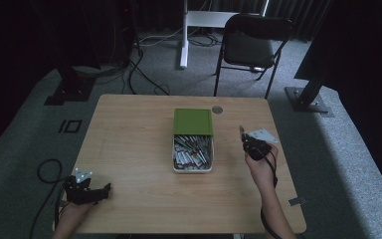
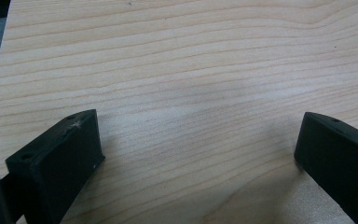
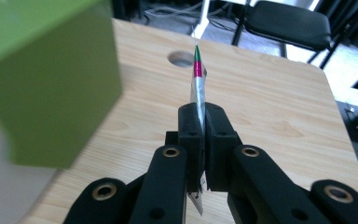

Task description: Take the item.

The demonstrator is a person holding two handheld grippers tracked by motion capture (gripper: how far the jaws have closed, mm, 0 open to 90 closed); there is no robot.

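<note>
A white box (image 1: 193,169) full of several silver sachets sits mid-table, its green lid (image 1: 193,122) propped at the far end. My right gripper (image 1: 242,135) hovers just right of the box, shut on a thin silver sachet (image 3: 197,81) with a pink and green tip that sticks up edge-on between the jaws. The green lid (image 3: 51,88) looms blurred at the left of the right gripper view. My left gripper (image 1: 104,191) rests near the table's front left corner, open, with bare wood between its fingers (image 2: 56,158).
A round cable hole (image 1: 217,109) lies behind the box near the far edge. A black folding chair (image 1: 248,45) and a white desk leg (image 1: 184,35) stand beyond the table. Black stand bases (image 1: 308,99) sit on the carpet at both sides.
</note>
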